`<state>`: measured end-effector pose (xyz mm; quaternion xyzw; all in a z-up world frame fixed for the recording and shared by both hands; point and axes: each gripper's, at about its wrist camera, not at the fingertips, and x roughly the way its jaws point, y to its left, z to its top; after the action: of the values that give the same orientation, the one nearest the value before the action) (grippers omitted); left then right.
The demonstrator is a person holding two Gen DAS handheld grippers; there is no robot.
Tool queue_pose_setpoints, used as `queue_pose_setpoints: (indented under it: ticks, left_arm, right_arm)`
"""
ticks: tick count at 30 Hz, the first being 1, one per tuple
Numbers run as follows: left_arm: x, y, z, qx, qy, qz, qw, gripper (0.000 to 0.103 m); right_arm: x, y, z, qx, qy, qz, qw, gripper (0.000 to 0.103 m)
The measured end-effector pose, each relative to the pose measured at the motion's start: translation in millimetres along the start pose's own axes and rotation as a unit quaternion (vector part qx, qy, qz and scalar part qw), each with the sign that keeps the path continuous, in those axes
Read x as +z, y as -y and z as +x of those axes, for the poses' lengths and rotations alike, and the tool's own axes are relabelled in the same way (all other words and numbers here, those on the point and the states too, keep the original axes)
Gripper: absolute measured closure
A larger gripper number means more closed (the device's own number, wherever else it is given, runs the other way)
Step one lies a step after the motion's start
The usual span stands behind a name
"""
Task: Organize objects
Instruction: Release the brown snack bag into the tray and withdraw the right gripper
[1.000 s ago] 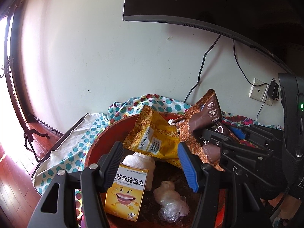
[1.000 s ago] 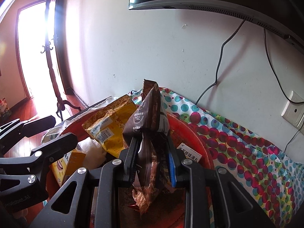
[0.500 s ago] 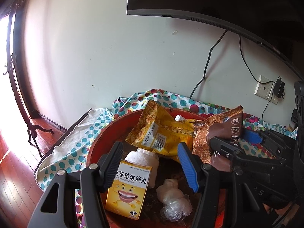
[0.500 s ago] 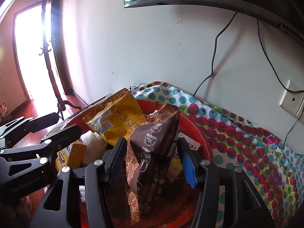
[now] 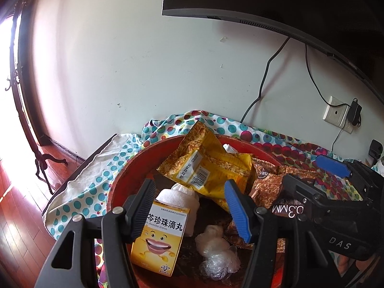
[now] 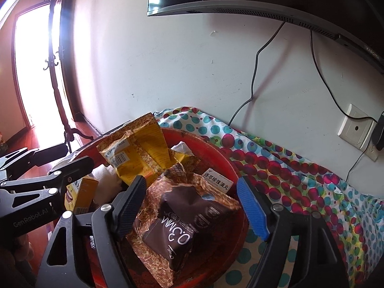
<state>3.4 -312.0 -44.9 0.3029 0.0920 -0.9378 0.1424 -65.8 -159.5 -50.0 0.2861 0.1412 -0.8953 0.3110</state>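
Observation:
A red round basin [image 5: 120, 187] [image 6: 230, 168] sits on a polka-dot cloth. In it lie a yellow snack bag [image 5: 208, 168] [image 6: 141, 151], a brown snack bag [image 6: 184, 220] [image 5: 268, 184], a yellow medicine box [image 5: 158, 237] [image 6: 81, 192], a white cloth roll [image 5: 177, 196] and crumpled clear plastic [image 5: 216, 254]. My right gripper [image 6: 192, 206] is open above the brown bag, which rests free in the basin. My left gripper [image 5: 189, 206] is open and empty over the box and the cloth roll.
A second medicine box [image 6: 217, 180] lies at the basin's far side. The polka-dot cloth [image 6: 300, 180] covers the table to the right. A wall with a TV [image 5: 276, 0], cables and a socket [image 6: 357, 132] stands close behind. The table's left edge [image 5: 79, 168] drops to a wooden floor.
My right gripper opened and let go of the brown bag, which fell flat into the basin. The left gripper stayed open and almost still.

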Motion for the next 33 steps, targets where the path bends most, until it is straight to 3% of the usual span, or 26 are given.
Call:
queue_pose_setpoints:
  ticks: [12, 19, 24, 29, 33]
  left_arm:
    - [-4, 12, 6, 0.006, -0.01, 0.02, 0.9997, 0.041]
    - [-4, 18, 6, 0.003, -0.017, 0.024, 0.9996, 0.041]
    - [-2, 29, 6, -0.008, -0.031, 0.016, 0.9994, 0.041]
    - [1, 48, 3, -0.012, -0.064, 0.008, 0.9978, 0.041]
    - [2, 71, -5, 0.003, -0.077, 0.03, 0.9966, 0.038]
  right_arm:
    - [8, -2, -28, -0.042, 0.016, -0.03, 0.999, 0.0]
    - [-15, -2, -67, -0.053, 0.002, -0.054, 0.997, 0.0]
    - [-41, 8, -93, -0.033, -0.038, -0.026, 0.998, 0.0]
    - [-62, 16, -107, -0.041, -0.067, -0.006, 0.997, 0.0]
    - [-69, 23, -113, -0.041, -0.084, 0.005, 0.996, 0.0]
